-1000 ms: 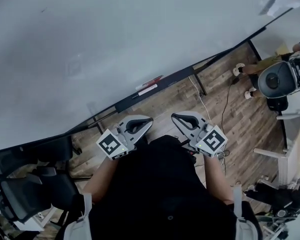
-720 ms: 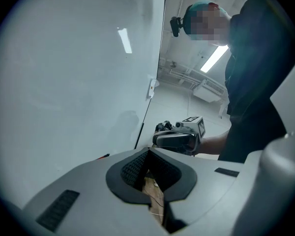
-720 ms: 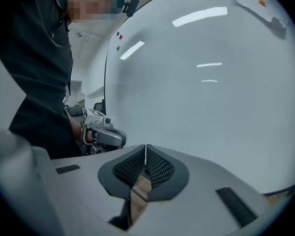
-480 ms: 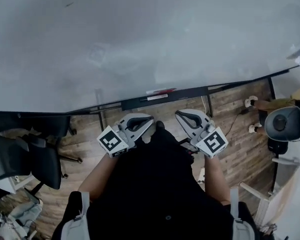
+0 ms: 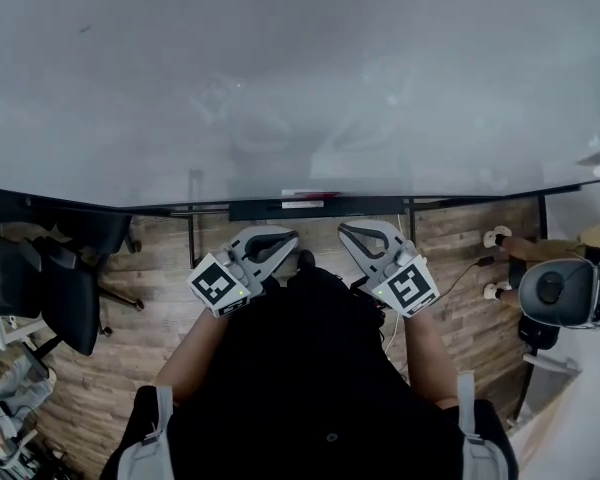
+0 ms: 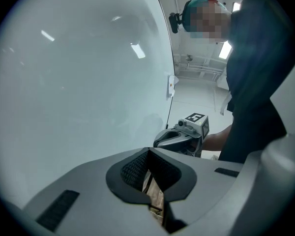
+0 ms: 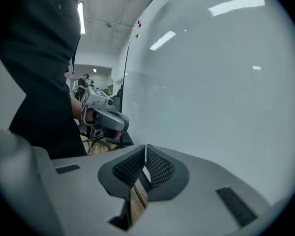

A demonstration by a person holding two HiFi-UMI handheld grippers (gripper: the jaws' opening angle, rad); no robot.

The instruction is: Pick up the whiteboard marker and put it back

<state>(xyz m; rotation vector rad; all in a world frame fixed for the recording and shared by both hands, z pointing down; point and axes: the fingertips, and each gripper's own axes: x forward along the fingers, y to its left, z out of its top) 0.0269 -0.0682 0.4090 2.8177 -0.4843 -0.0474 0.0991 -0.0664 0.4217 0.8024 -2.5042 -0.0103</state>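
The tray (image 5: 370, 206) now lies level, straight ahead. Left tool (image 5: 285, 240) and right tool (image 5: 350, 233) hover clenched, empty. The whiteboard marker (image 5: 308, 197) rests on it: probably light, stiff, slick; grasp mid-barrel.

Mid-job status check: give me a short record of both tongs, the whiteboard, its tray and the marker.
left tongs: shut, empty, held low near the person's waist
right tongs: shut, empty, level with the left
whiteboard: straight ahead, surface looks blank
tray: black ledge along the board's lower edge
marker: thin white stick on the tray, a red one beside it; too small to identify for certain; not grasped
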